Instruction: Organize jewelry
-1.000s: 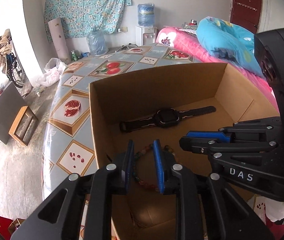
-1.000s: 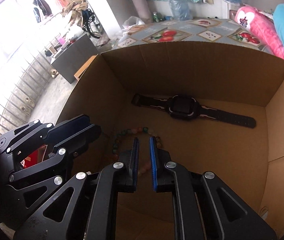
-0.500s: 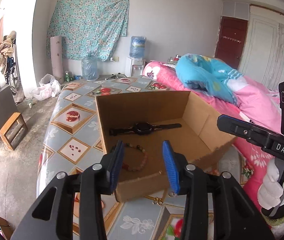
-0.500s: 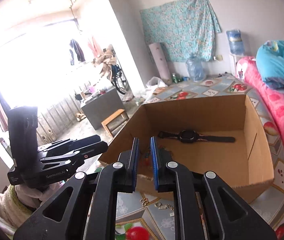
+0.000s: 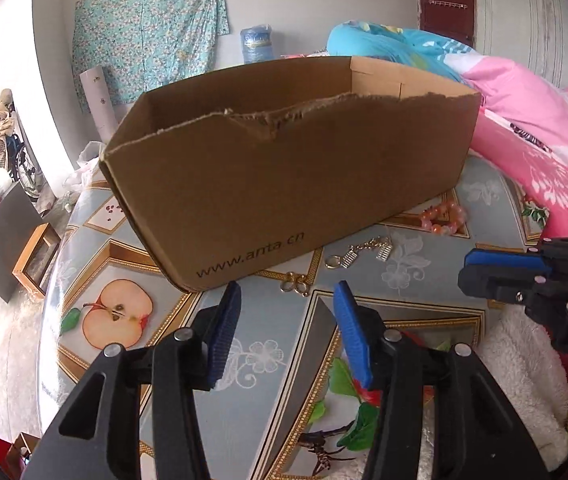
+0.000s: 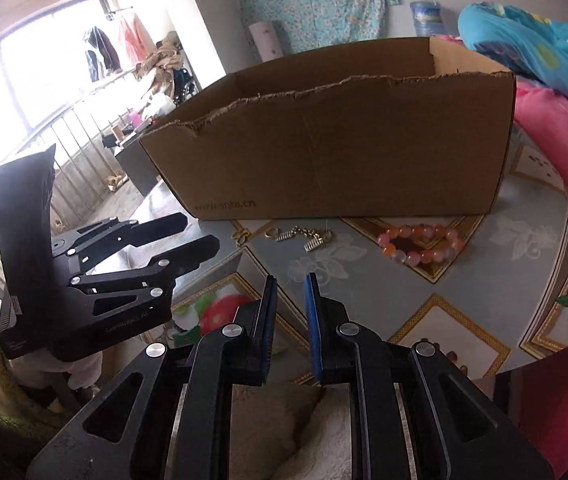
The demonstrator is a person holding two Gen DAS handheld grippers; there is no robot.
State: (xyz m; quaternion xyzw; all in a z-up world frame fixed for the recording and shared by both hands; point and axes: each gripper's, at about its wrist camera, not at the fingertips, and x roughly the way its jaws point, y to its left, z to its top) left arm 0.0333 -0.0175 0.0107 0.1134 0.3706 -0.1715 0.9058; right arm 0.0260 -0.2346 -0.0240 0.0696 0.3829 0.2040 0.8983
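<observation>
Both grippers pull back out of the brown cardboard box [image 5: 292, 184]. Left gripper [image 5: 286, 312] has just been opening, empty; right gripper [image 6: 288, 296] is slightly parted, empty. Orange beaded bracelet [image 6: 420, 242] and silver chain [image 6: 304, 236] wait on the patterned tabletop [image 6: 364, 280] beside the box's near wall.

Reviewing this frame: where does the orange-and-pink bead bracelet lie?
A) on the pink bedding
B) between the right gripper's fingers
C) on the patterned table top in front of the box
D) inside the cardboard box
C: the bead bracelet lies flat on the table top, just in front of the cardboard box, with no gripper touching it.
</observation>
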